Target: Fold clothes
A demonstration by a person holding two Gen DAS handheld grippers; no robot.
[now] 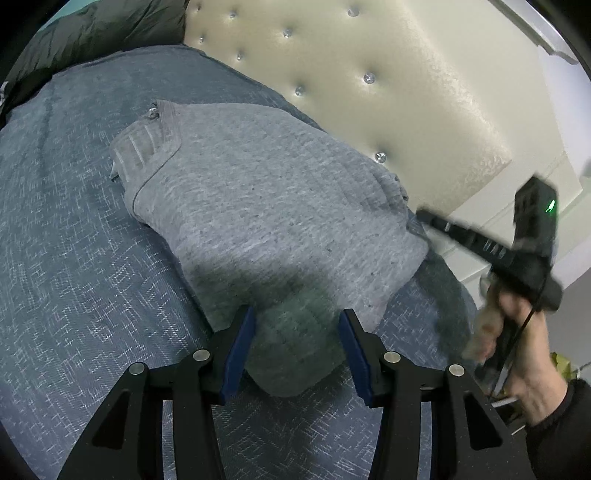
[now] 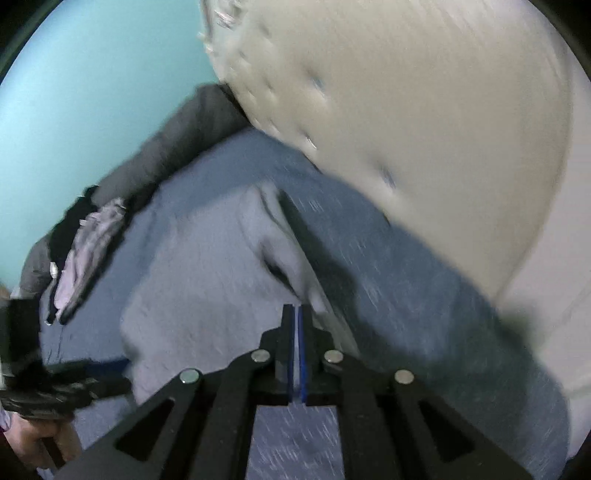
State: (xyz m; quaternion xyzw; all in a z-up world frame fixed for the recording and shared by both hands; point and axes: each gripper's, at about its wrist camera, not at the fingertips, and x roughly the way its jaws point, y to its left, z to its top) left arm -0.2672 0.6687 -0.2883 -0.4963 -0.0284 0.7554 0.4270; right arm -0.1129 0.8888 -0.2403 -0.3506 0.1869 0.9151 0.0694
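Observation:
A grey knit sweater point(image 1: 266, 206) lies folded on the blue bedspread point(image 1: 74, 277). Its collar points to the far left. My left gripper point(image 1: 298, 314) is open at the near end of the sweater. A darker, greenish-grey end of fabric point(image 1: 295, 354) lies in the gap between its blue pads, and I cannot tell if the pads touch it. My right gripper point(image 1: 421, 214), held in a hand point(image 1: 524, 350), has its tip at the sweater's right edge. In the blurred right wrist view, that right gripper point(image 2: 297, 308) is shut at a fold of the sweater point(image 2: 207, 280). Whether cloth is pinched is unclear.
A cream tufted headboard point(image 1: 369, 92) runs close behind the sweater. A dark quilted cover point(image 1: 92, 33) is bunched at the far left of the bed. A lilac garment point(image 2: 88, 251) lies on dark clothes by the teal wall point(image 2: 92, 110).

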